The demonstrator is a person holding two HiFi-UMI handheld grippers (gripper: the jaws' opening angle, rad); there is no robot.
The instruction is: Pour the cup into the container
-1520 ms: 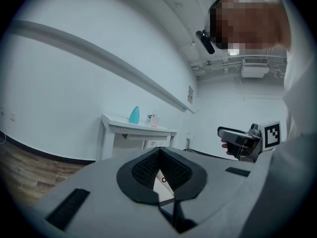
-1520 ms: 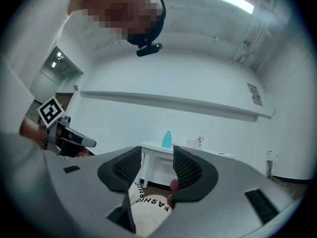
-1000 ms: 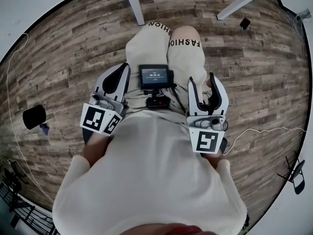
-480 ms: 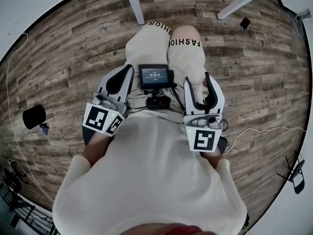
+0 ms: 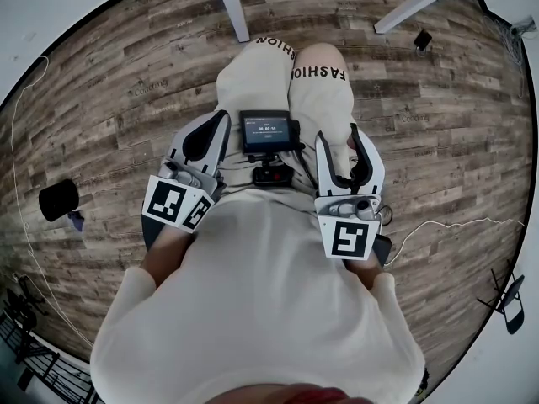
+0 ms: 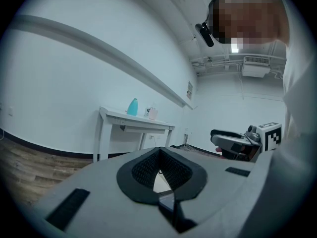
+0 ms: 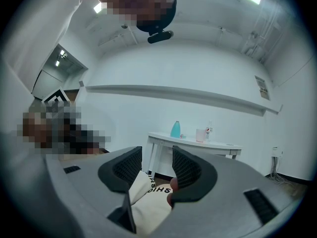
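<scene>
Pink cup (image 7: 200, 135) standing on the white counter (image 7: 223, 146), just right of a teal bottle (image 7: 175, 129). Well away from that counter, left gripper (image 6: 159, 155) with jaws clenched on nothing; right gripper (image 7: 157, 157) with jaws released, only a trouser knee visible between.

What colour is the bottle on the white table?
Teal. The bottle shows best in the right gripper view, standing on the white table.
</scene>
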